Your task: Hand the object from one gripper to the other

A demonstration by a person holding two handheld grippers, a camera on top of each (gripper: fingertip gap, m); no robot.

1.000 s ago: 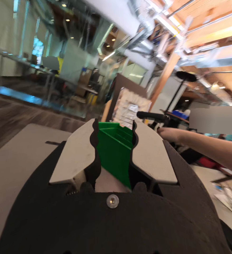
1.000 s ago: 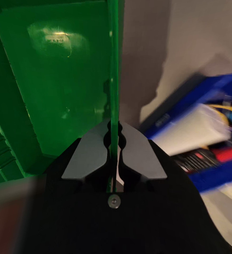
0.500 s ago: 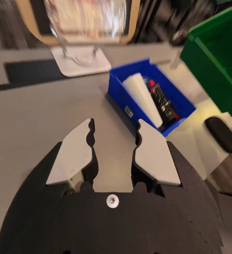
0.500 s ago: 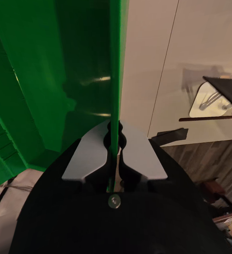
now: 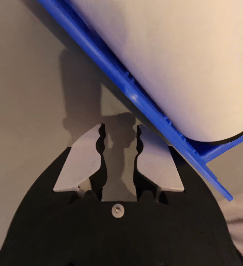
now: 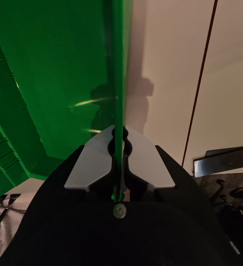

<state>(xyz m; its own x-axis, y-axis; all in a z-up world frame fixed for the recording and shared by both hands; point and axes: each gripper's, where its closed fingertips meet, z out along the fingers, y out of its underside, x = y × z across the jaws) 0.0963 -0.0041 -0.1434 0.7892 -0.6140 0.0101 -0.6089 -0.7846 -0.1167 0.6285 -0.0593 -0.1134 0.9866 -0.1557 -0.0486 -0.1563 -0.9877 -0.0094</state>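
My right gripper [image 6: 119,127] is shut on the side wall of a green plastic bin [image 6: 53,72]. The wall runs edge-on between the two fingers, and the bin's hollow inside fills the left of the right wrist view, held above the pale table [image 6: 175,57]. My left gripper [image 5: 119,126] is open and empty, low over the grey table [image 5: 24,72]. Its right finger is close to the rim of a blue bin [image 5: 132,92]. The green bin does not show in the left wrist view.
A large white roll [image 5: 175,57] lies in the blue bin and fills the upper right of the left wrist view. In the right wrist view a dark slot [image 6: 226,161] lies in the table, with dark floor and black stands [image 6: 240,192] at lower right. Left tips to right tips: about 55 cm. The dark slot [image 6: 226,161] lies around 35 cm away from my right fingertips.
My left gripper let go of the green bin, swung down and moved close to the blue bin's rim, with its fingers a little narrower. My right gripper kept its hold and carried the green bin over the table.
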